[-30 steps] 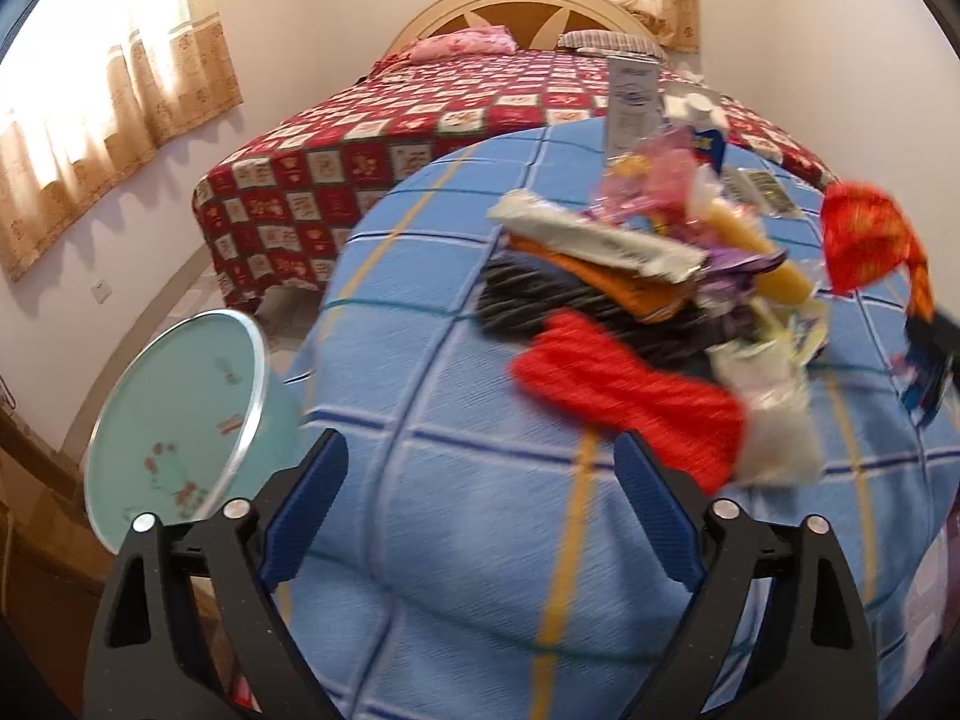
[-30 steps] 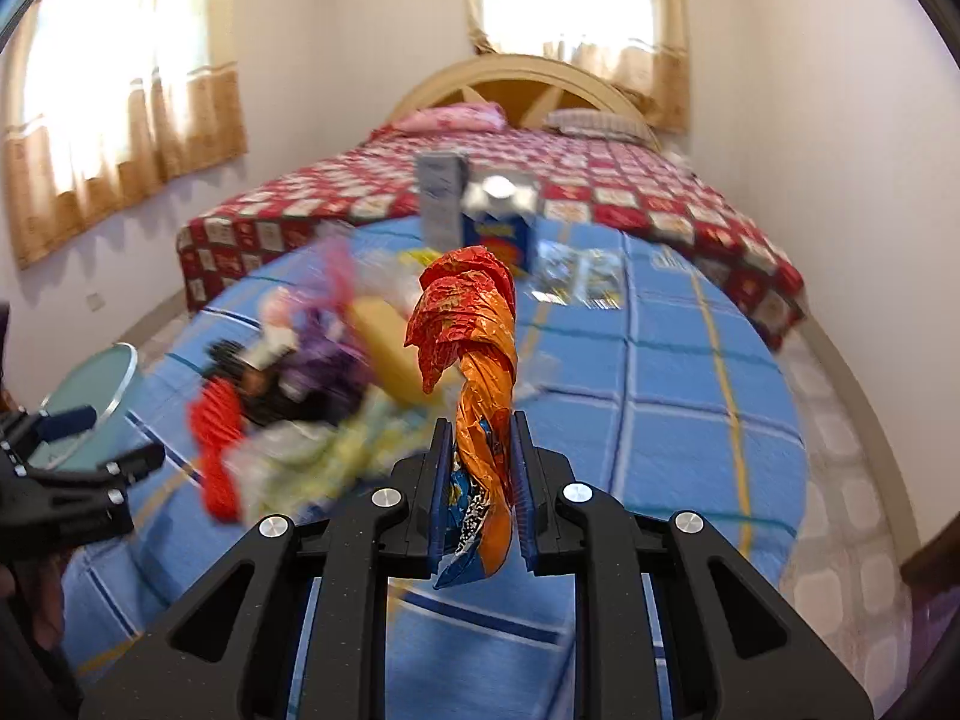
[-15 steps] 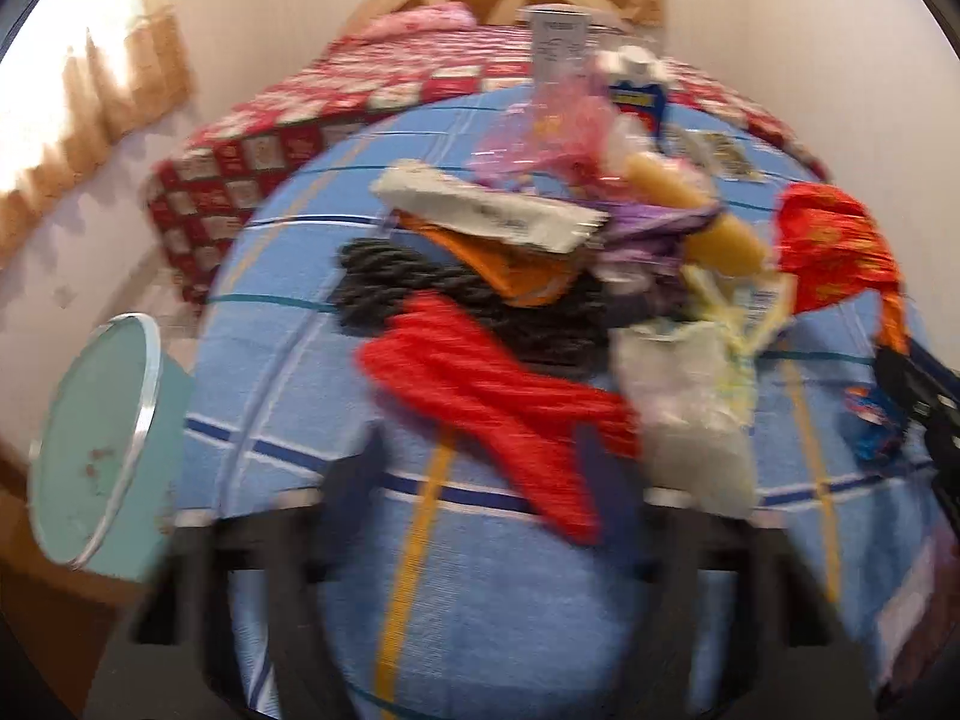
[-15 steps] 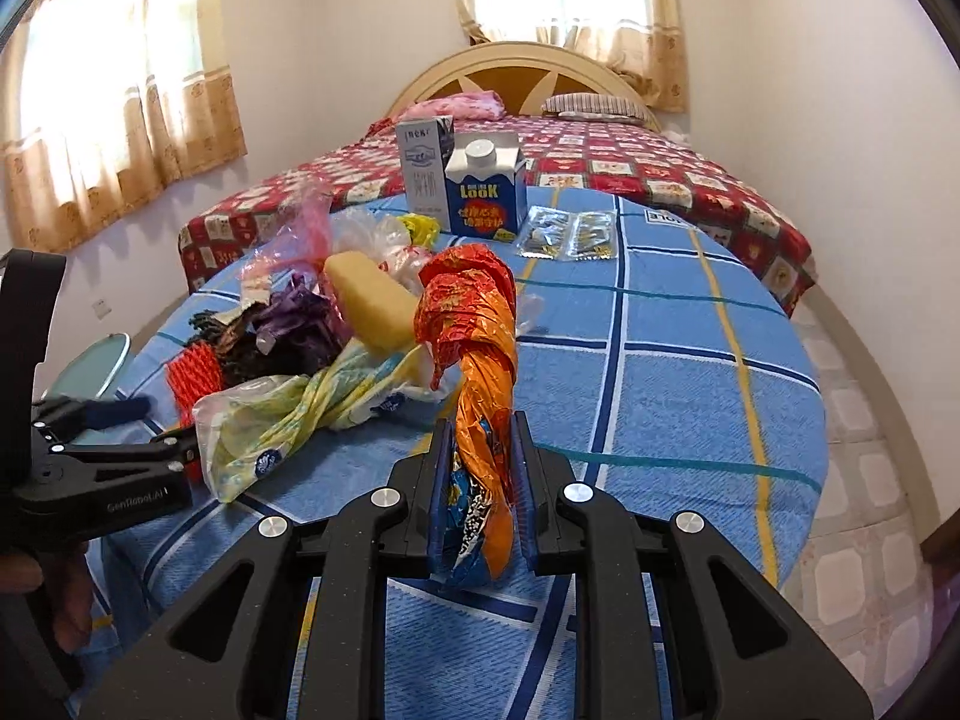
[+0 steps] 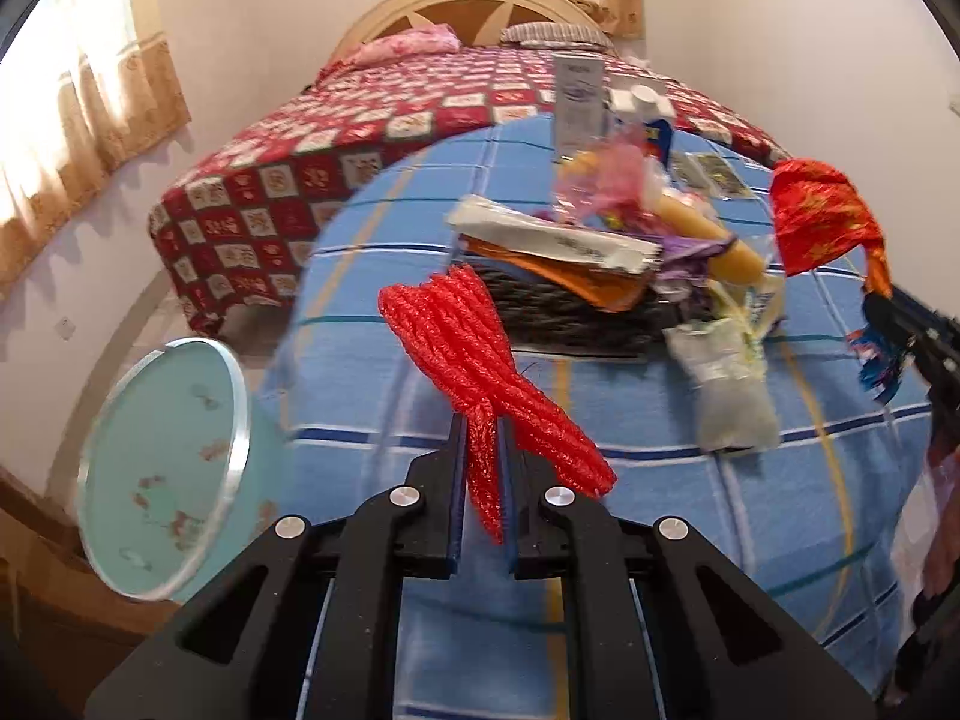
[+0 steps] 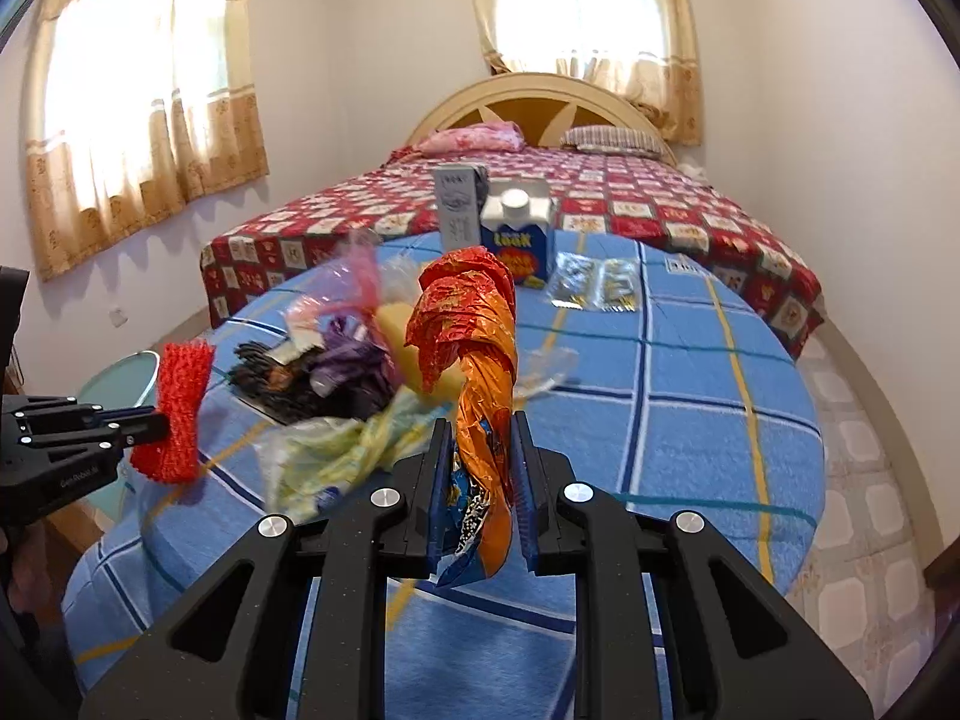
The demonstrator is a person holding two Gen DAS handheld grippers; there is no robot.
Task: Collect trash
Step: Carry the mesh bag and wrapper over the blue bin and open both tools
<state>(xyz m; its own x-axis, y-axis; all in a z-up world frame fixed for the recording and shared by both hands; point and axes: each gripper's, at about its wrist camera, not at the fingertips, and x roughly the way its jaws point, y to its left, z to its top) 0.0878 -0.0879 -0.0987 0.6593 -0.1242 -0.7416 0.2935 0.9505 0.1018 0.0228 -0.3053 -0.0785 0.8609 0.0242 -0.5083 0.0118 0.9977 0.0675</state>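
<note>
My left gripper is shut on a red foam net sleeve, lifted a little above the blue checked tablecloth. The same red net shows at the left of the right wrist view, pinched in the left gripper. My right gripper is shut on an orange and red snack wrapper that stands up between its pads. That wrapper hangs at the right of the left wrist view. A trash pile of wrappers, plastic bags and a black net lies on the table.
A pale green bin stands on the floor at the table's left edge. A grey carton and a blue milk carton stand at the far side, with clear packets beside them. A bed with a red quilt lies beyond.
My left gripper went from wide open to shut on the red net, which now hangs lifted off the cloth. The right gripper keeps its hold on the wrapper.
</note>
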